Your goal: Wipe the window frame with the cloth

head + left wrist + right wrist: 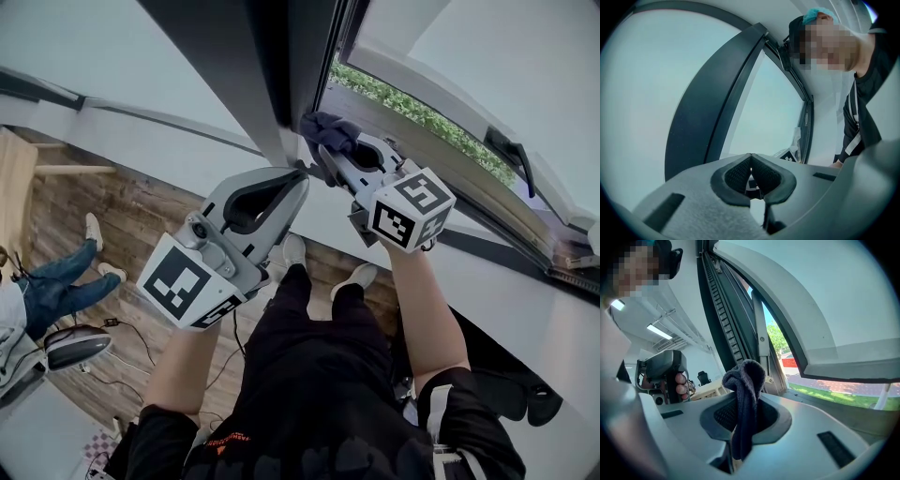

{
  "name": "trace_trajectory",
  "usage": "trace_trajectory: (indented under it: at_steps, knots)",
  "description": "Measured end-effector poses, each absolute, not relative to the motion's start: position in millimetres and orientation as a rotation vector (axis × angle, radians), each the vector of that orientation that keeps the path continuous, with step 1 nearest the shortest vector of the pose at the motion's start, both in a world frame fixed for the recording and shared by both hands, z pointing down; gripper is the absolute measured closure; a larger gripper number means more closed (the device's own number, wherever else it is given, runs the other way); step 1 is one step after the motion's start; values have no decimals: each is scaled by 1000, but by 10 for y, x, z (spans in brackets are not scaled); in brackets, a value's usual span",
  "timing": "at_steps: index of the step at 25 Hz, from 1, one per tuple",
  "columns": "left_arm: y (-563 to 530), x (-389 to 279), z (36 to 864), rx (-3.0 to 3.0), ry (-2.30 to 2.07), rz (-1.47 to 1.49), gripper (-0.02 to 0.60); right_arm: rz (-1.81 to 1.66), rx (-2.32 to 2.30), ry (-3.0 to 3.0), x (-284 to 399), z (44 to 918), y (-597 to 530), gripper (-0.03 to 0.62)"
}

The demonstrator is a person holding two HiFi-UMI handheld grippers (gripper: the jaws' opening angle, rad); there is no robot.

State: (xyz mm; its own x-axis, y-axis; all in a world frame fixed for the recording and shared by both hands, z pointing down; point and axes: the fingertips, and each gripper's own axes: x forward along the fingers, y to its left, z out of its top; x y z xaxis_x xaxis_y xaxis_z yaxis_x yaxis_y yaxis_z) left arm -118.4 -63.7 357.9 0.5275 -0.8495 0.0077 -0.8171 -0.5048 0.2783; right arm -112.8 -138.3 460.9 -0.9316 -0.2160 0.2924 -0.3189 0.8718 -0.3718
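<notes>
Dark cloth [744, 390] pinched in right gripper [327, 156] fingers, bunched end at the window frame [267, 75], evidently for wiping. Left gripper [296, 180] waits below the frame; fingers closed, empty.

Soft, dark knitted cloth [744, 380] is pinched in the right claw [746, 411] of matt, finely grained grey plastic, just beside the smooth, dark, matt-finished window frame [258, 66].

Your cloth [330, 129] is dark grey knit, bunched, pinched in your right gripper [325, 155], one end trailing back between the jaws. Its wad sits against the dark window frame [286, 75].
</notes>
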Motion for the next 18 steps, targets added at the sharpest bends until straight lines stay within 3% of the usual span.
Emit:
trace_trajectory:
  at_steps: [18]
  knots:
    - [-604, -1150, 3073, 2607, -1439, -227, 561, 463, 437, -2926, -928, 3646, -1338, 551]
